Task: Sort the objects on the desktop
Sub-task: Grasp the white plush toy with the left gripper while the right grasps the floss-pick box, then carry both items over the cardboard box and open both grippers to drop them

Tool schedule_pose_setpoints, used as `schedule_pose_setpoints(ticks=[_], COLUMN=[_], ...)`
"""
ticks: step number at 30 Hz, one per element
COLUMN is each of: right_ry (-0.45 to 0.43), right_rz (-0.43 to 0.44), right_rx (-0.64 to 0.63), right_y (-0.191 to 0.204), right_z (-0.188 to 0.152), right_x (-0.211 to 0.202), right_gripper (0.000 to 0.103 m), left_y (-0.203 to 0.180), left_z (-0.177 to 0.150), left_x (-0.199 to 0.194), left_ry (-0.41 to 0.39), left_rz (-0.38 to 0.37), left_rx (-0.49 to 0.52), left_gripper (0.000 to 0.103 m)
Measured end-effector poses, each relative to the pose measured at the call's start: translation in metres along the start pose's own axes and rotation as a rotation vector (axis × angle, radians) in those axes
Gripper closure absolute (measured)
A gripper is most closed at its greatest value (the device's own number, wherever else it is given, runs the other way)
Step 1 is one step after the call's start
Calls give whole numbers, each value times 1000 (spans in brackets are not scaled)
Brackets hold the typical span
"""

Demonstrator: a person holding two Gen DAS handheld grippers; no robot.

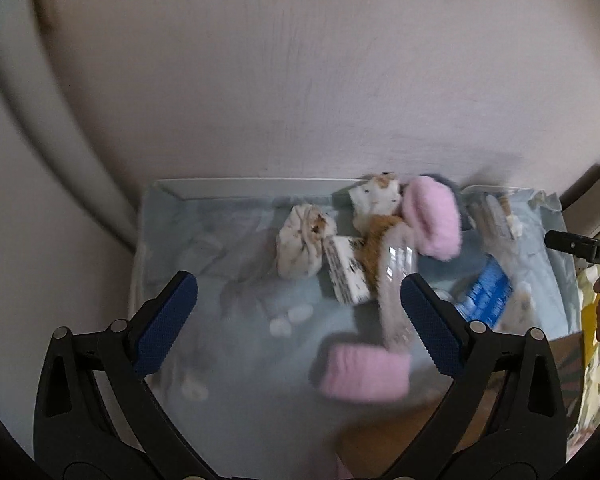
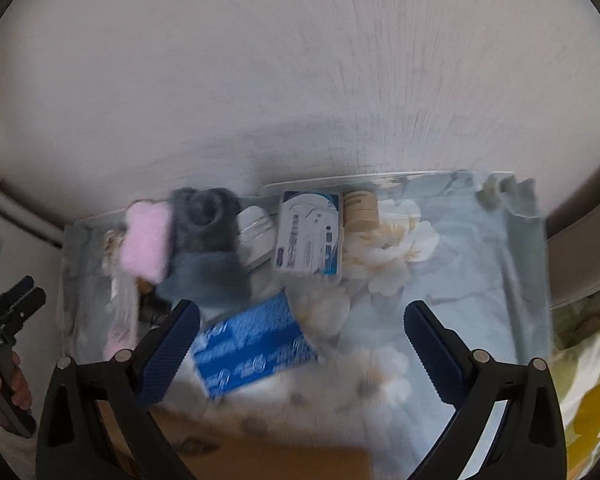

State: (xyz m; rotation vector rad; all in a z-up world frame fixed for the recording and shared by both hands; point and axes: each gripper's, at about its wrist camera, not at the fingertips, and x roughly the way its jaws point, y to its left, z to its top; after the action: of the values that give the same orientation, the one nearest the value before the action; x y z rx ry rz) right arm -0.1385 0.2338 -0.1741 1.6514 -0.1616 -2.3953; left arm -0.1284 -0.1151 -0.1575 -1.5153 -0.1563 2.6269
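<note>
— Pale wall [image 1: 300, 80] behind, and a floral blue cloth [image 2: 460, 264] over the desk. How far along is the sorting?

— Barely started, I'd judge. At the left, the left gripper [image 1: 298, 320] hangs spread wide and empty above a jumble: patterned white bundles [image 1: 304, 246], a pink fuzzy sock [image 1: 434, 218] and a second pink piece [image 1: 364, 372] nearer the camera, all touching or overlapping.

— And rightward?

— A grey fuzzy sock [image 2: 206, 248] beside the pink one, then a blue packet [image 2: 252, 352] lying askew, a white-and-blue box [image 2: 310, 234] and a tan roll [image 2: 362, 212] against the wall. The right gripper [image 2: 302, 340] is also spread wide, holding nothing. Everything looks left to do.
</note>
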Motion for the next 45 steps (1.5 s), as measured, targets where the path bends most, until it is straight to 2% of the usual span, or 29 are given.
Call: schedule_pose_setpoints(ticks=[4,10,13,14,15,16,18,20,22,30,41,42,44,45], right_ry=[36,93,113,121,128,140,156,154,145,100,47,44,45,45], right_rz=[48,61,63,69,74,81,86,58,36,18,39,48,59,66], right_rx=[53,113,136,144,148,152,148,128,117,71,-130,-162,-202,-230], right_y=[-9,-17,-20,-20,-20,-20,-17,-13,-9,4,46,49,61,55], right_z=[13,28,32,32,32,32,30,28,26,21,-6,-17,-11,-16], right_x=[30,64,74,77,80,84,89,90,89,58,-32,-44,-52,-54], right_gripper=[5,7,14,21,34,39,48,48,48,48,48,48,48,48], left_y=[11,15,13,13,13,13,14,15,12,1,-21,-21,-18,-22], left_z=[14,27,29,30,29,29,26,23,21,18,17,15,3,-1], left_x=[40,82,97,104,107,112,117,118,115,73,-36,-46,-66,-78], left_ry=[38,78,101,115,125,136,150,148,145,87,-7,-18,-33,-40], left_rz=[-67,-91,-107,-107,-108,-112,-146,-188,-176,-170,-123,-124,-128,-129], left_rx=[-19,-5,0,-1,-4,-10,-33,-59,-55,-46,-4,0,9,15], left_gripper=[9,11,17,23,32,38,59,68,72,74,74,74,74,74])
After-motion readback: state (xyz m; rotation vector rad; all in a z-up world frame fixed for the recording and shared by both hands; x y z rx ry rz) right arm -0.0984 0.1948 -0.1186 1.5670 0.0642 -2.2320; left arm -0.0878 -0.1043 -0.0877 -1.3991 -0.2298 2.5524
